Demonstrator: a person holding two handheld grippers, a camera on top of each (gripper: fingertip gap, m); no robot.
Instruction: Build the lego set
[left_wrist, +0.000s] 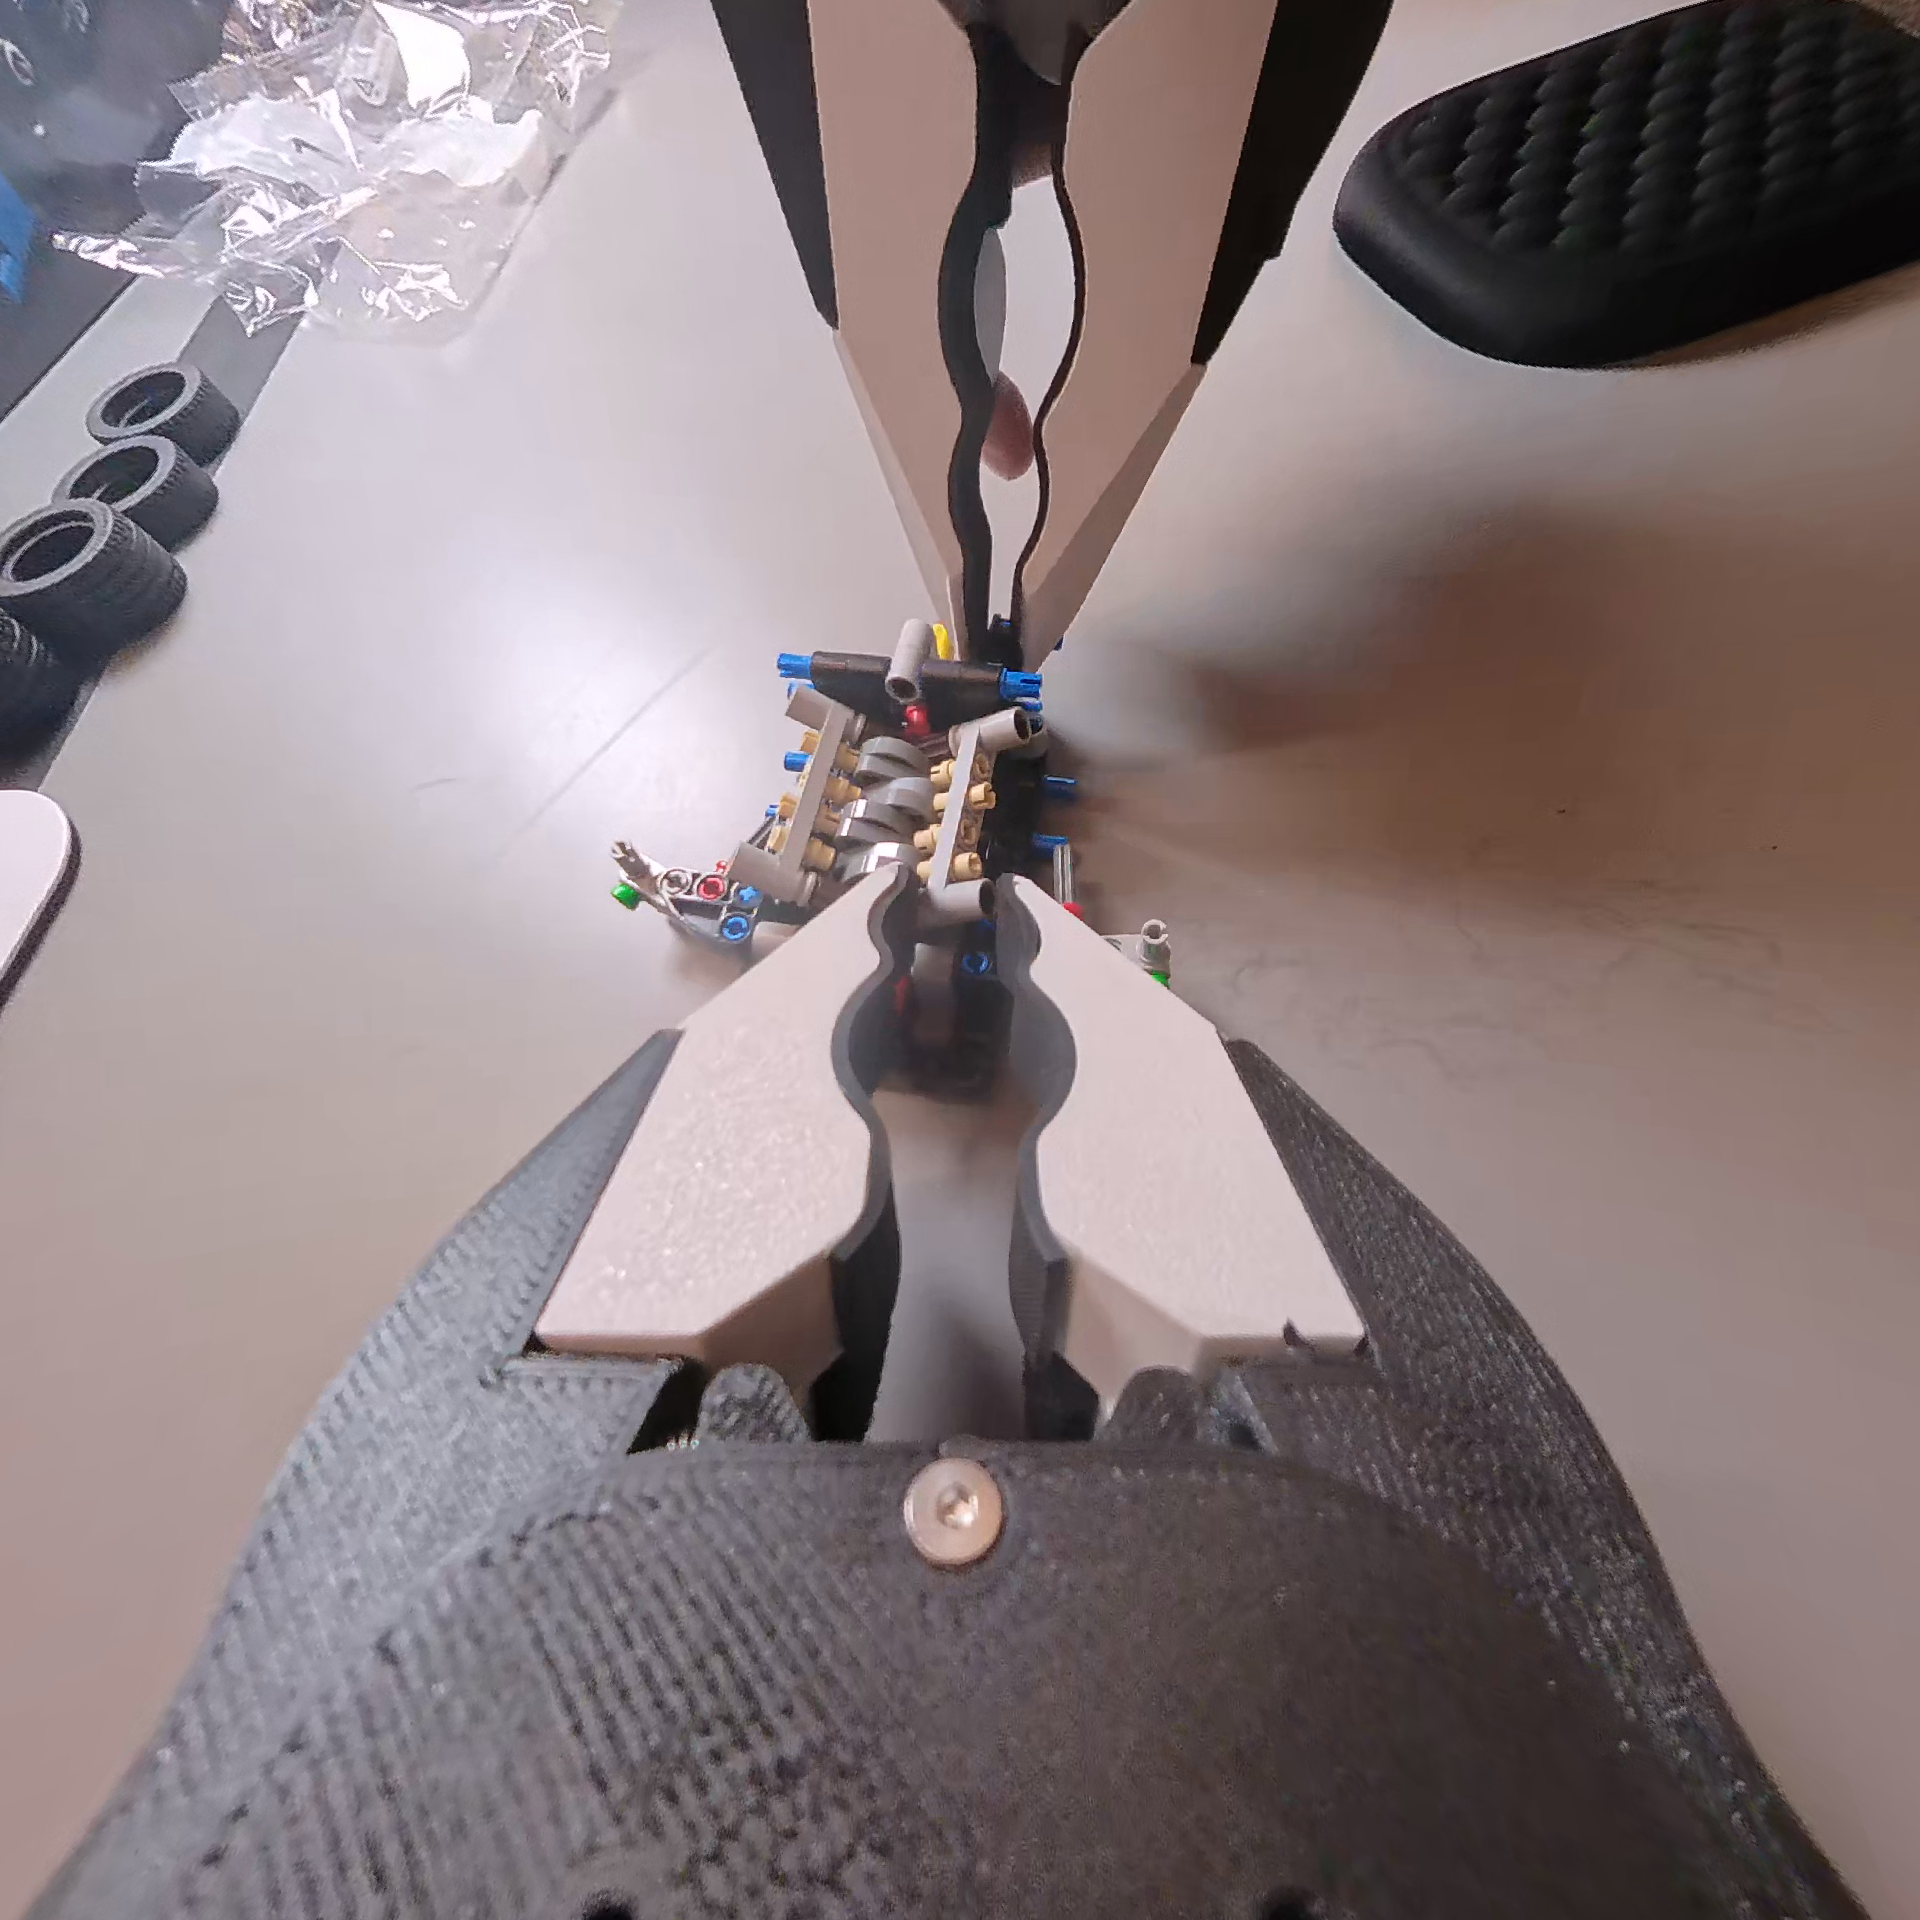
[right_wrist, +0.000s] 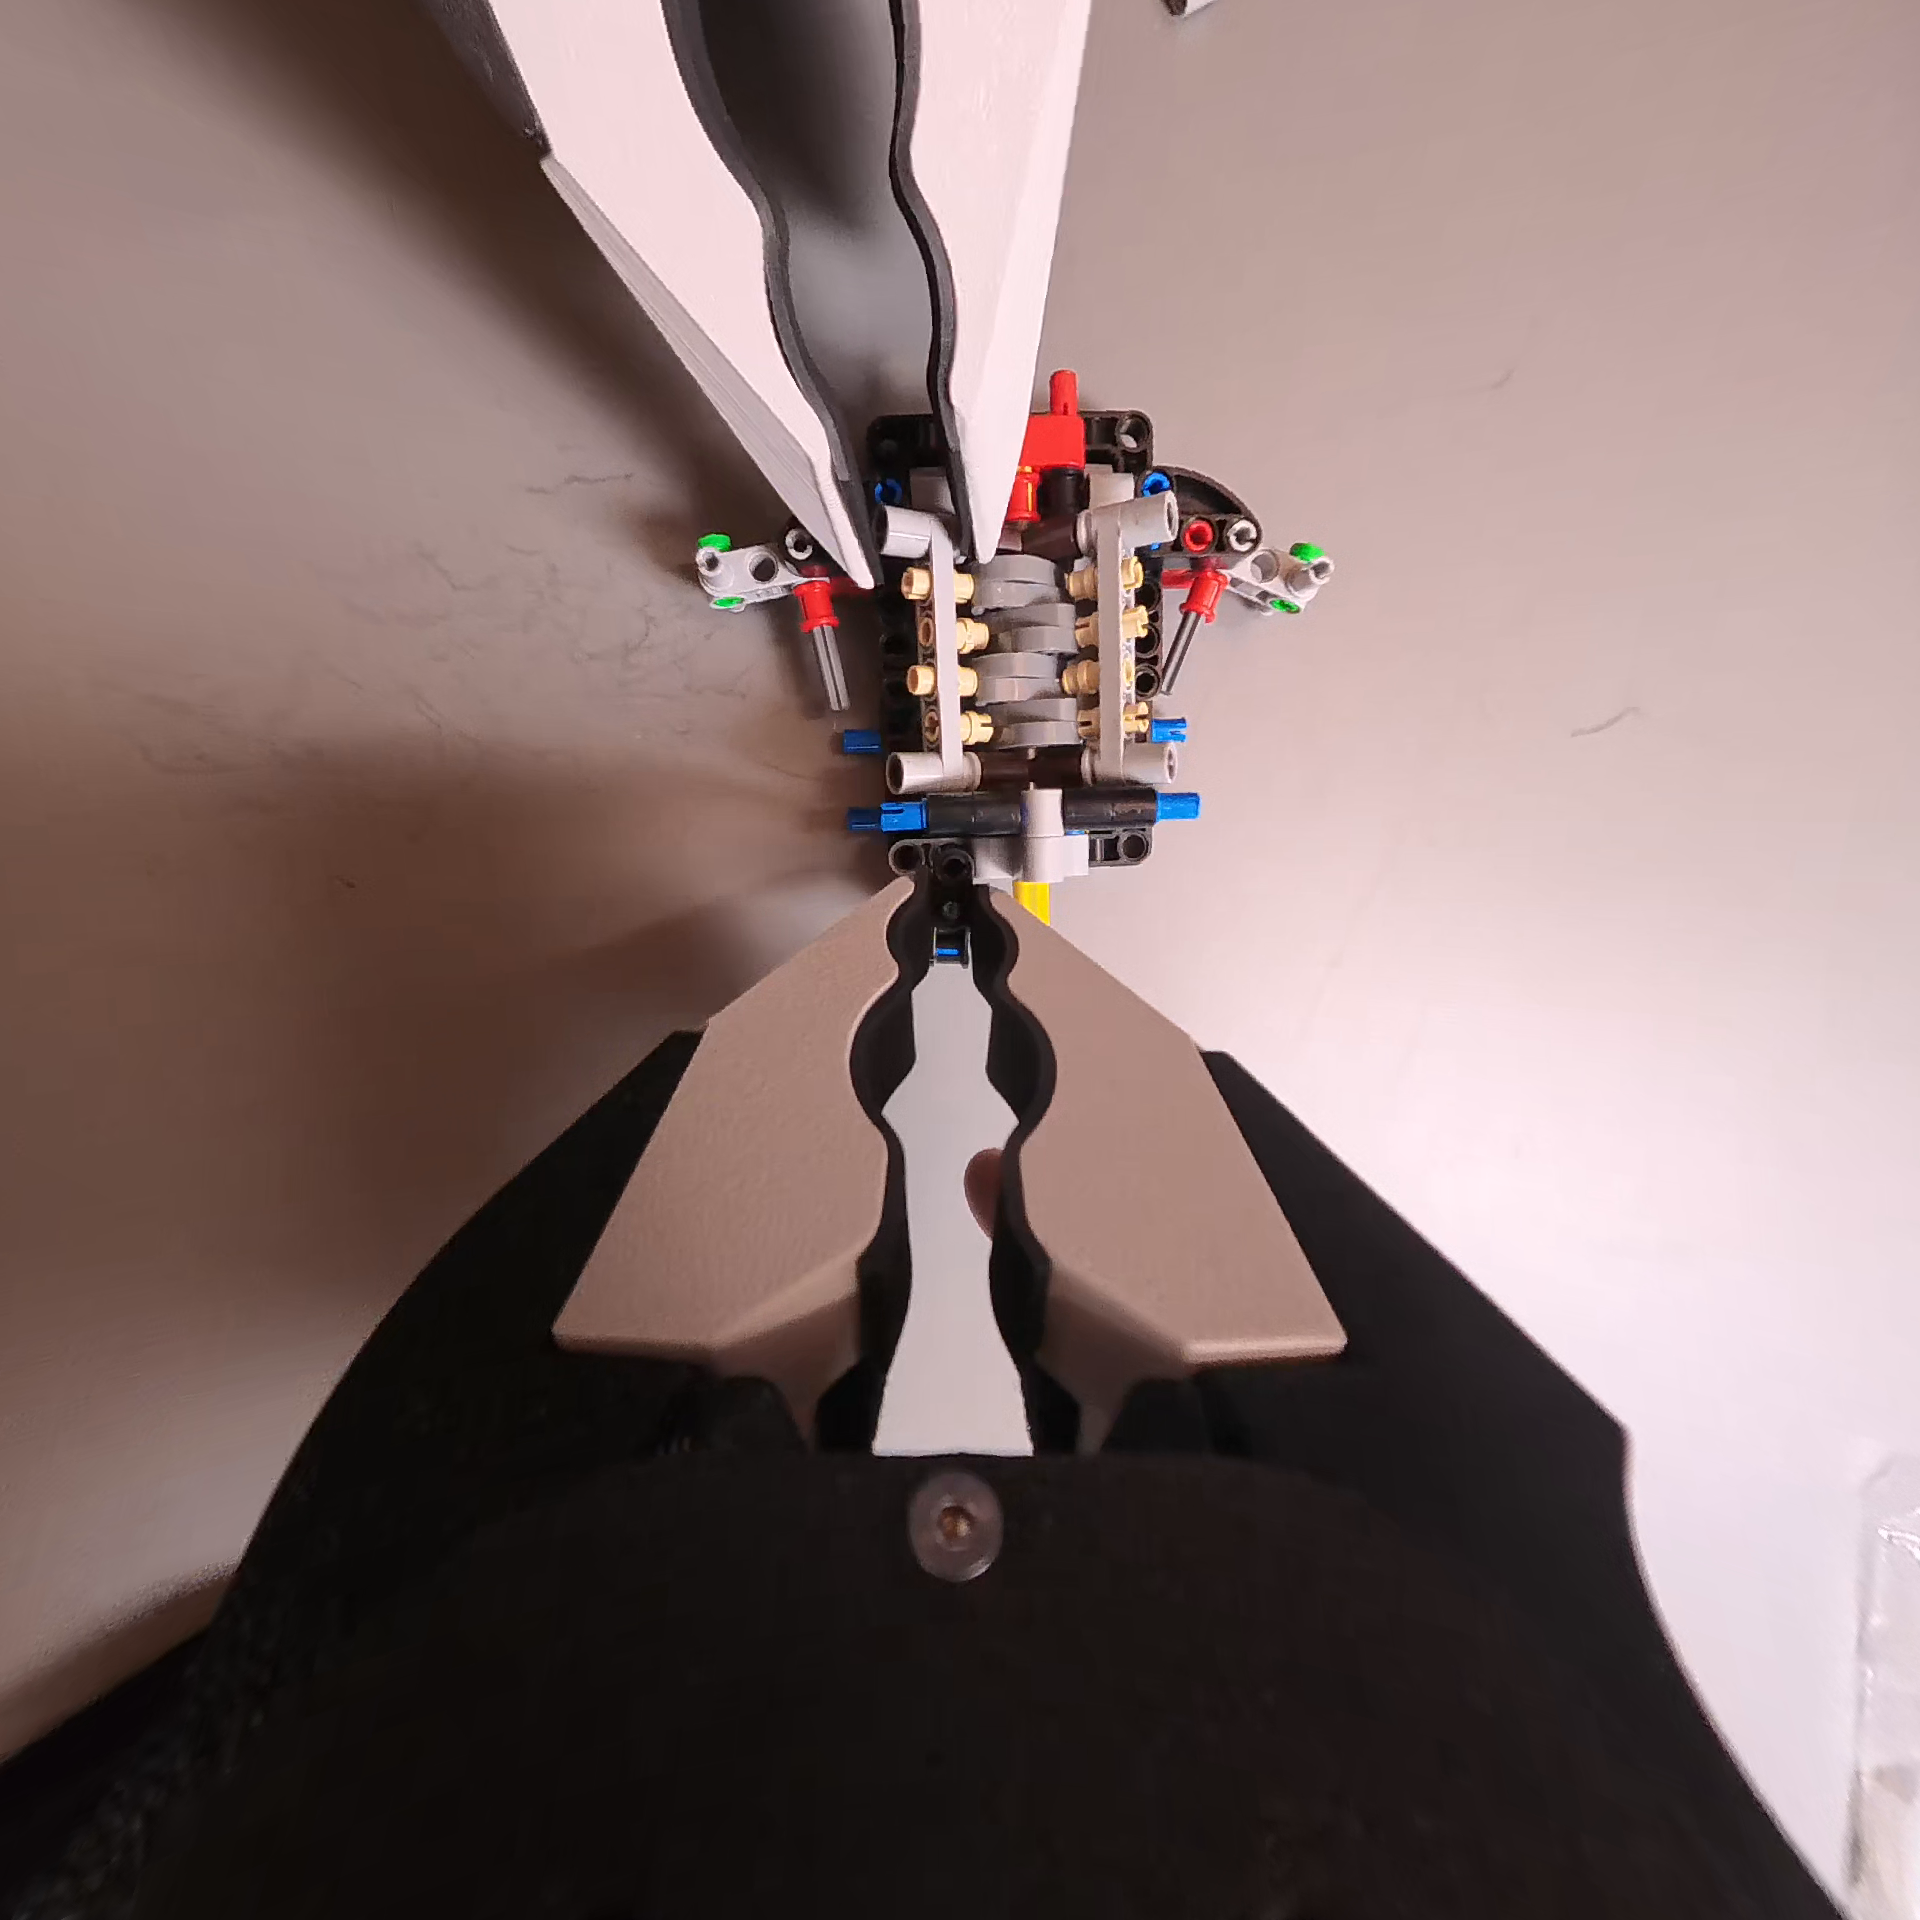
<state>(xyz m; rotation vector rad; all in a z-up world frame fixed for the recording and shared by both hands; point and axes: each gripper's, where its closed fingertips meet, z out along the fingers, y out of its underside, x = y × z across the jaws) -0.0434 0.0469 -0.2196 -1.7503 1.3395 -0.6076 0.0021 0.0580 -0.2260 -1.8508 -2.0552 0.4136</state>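
Grippers meet nose to nose over the lego assembly (right_wrist: 1023, 665), which lies on the bench (left_wrist: 436, 644) well away from any visible edge, its long axis running straight along the line between them. Nearest in the right wrist view, the right gripper (right_wrist: 952, 914) is narrowed on a black end piece with a blue pin, by the yellow axle (right_wrist: 1034, 896). Beyond, the left gripper (left_wrist: 951, 909) straddles the opposite end, pinching a grey beam. Both seem equally near, so either could press or pull lengthwise. Farther off toward the bench's left edge sit black tyres (left_wrist: 99, 520) and crumpled plastic bags (left_wrist: 343, 177).
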